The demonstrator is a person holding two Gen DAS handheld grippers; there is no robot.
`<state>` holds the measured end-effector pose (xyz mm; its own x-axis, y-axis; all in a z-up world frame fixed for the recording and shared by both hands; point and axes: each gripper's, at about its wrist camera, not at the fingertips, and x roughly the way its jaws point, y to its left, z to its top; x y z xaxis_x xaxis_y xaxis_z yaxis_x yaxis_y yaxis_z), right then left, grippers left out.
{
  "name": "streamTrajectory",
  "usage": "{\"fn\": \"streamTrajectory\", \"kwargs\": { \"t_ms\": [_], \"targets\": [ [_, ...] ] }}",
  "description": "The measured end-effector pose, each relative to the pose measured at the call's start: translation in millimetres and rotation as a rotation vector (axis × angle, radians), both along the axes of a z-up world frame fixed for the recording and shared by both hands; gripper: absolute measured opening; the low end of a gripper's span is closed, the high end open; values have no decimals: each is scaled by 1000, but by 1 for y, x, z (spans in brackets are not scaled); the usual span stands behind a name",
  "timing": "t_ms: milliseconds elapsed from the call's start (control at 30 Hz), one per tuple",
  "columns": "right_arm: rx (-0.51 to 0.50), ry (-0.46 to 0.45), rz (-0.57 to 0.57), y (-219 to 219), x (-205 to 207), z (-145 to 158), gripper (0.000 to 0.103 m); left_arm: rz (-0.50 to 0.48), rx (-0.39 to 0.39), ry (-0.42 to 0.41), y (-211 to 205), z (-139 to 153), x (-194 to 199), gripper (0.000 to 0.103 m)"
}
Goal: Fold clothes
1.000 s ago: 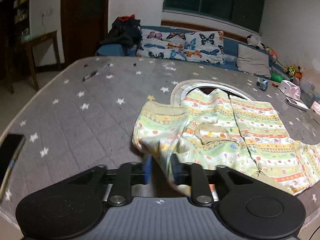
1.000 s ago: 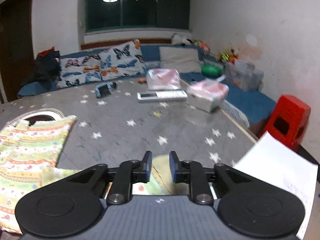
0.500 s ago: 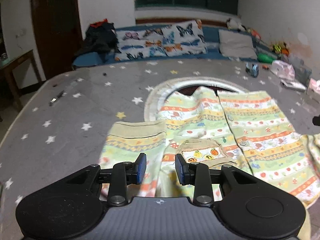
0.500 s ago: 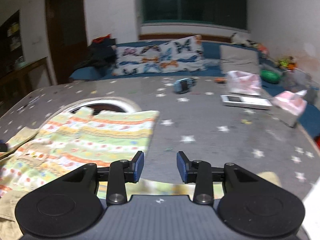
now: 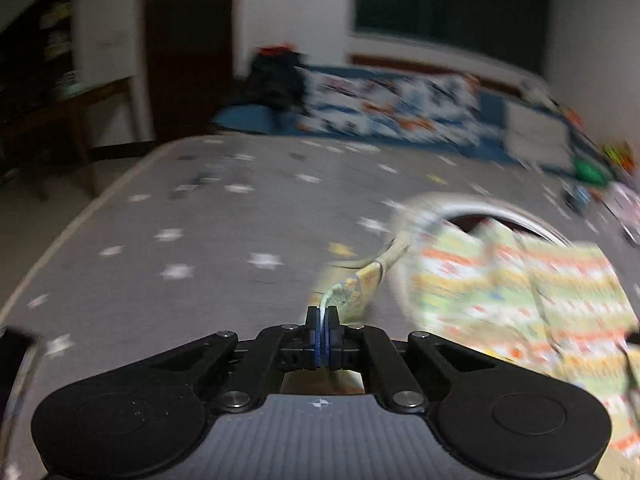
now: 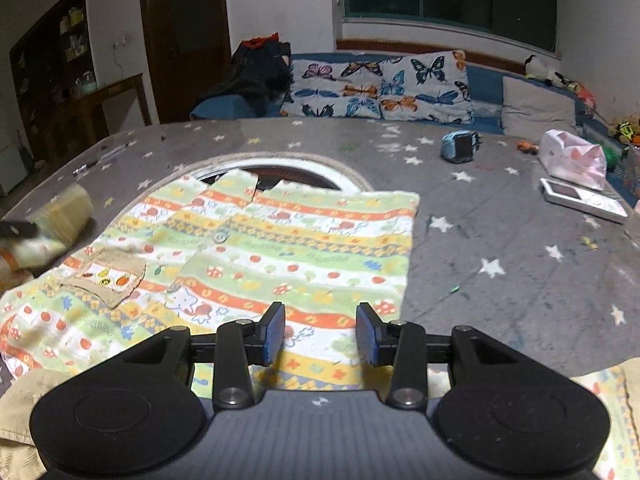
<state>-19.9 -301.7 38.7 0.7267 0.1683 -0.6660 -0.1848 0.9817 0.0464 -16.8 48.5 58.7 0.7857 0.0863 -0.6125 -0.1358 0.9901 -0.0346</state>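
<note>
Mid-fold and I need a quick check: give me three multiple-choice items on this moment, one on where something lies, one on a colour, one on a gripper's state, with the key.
1. Where does the blue watch lie?
A. On the starred grey cover, beyond the shirt
B. On the shirt's pocket
C. On the butterfly pillow

2. What colour are the pads of the right gripper?
A. Red
B. Blue
C. White

3. How does the left gripper stand?
A. Wide open over bare cover
B. Open around the white remote
C. Shut on the shirt's sleeve

Key: 1 A, it sits on the grey cover past the patterned shirt. 2 B, both pads show blue. 3 C, the jaws are pinched together with the sleeve fabric between them.
</note>
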Motion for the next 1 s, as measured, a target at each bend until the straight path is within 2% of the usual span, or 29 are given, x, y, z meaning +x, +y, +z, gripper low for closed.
{"fn": "streamTrajectory", "kwargs": {
  "t_ms": [133, 233, 333, 433, 500, 600, 633, 667, 700, 767, 833, 1000],
  "targets": [
    [-12, 17, 5, 4, 1, -8, 40, 182, -39, -22, 45, 2, -28, 2],
    [-22, 16, 9, 8, 1, -11, 45, 253, -39, 23, 63, -11, -42, 2],
    [-36, 15, 17, 10, 1, -10, 45, 320, -38, 67, 79, -22, -55, 2],
    [-41, 17, 24, 10, 3, -8, 45, 325, -32, 89, 80, -22, -52, 3],
    [-43, 15, 24, 9, 6, -5, 45, 282, -37, 63, 70, -13, -44, 4],
    [-40, 8, 13, 5, 15, -1, 45, 134, -54, 31, 43, 3, -20, 6],
    [-34, 7, 8, 3, 19, 0, 45, 75, -69, 30, 33, 6, -10, 8],
    [-27, 6, 2, 1, 23, 2, 45, 27, -80, 32, 24, 8, 1, 15],
    [-20, 6, -4, -1, 28, 3, 45, -17, -74, 32, 11, 7, 14, 20],
    [-5, 8, -18, -6, 37, 4, 45, -104, -61, 34, -13, 6, 40, 21],
    [13, 11, -31, -12, 48, 5, 45, -182, -35, 38, -37, 4, 65, 29],
    [3, 12, -36, -18, 69, 5, 45, -270, 17, 81, -76, -14, 116, 39]
  ]
}}
